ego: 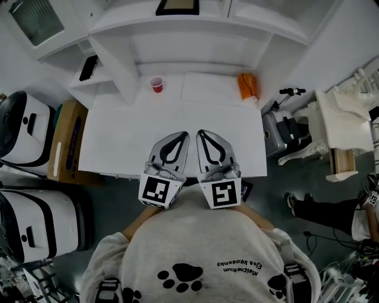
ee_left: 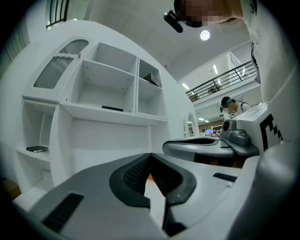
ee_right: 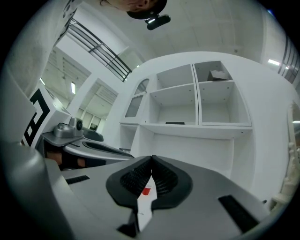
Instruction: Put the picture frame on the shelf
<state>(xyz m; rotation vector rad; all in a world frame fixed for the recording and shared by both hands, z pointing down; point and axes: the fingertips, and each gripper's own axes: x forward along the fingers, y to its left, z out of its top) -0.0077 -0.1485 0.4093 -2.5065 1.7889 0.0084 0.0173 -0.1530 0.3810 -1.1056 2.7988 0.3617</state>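
Item, nearest: left gripper [ego: 180, 137] and right gripper [ego: 202, 134], held side by side against the person's grey sweatshirt [ego: 201, 248] at the near edge of the white desk [ego: 118, 136]; each gripper's own view shows the ribbed pads closed tip to tip with nothing between them, so both tongs are narrow and empty; probably a parked pose, tools kept back from the work. Item, far end of the desk: red cup [ego: 156, 84] upright at left and an orange thing [ego: 248, 86] at right, well apart, both close to the back wall and clear of the middle; neither belongs to the task. Item, side ledge at left: small dark flat thing [ego: 89, 67], phone-like, too small to identify. Item, above the desk: white shelf [ego: 195, 26] with open compartments. Item, farthest: picture frame [ego: 177, 6], dark border round a pale centre, apparently lying flat on a shelf board left of the middle divider, well apart from both grippers; judged to be already in place, which would explain the empty tongs; whether it is meant to stand upright cannot be told.
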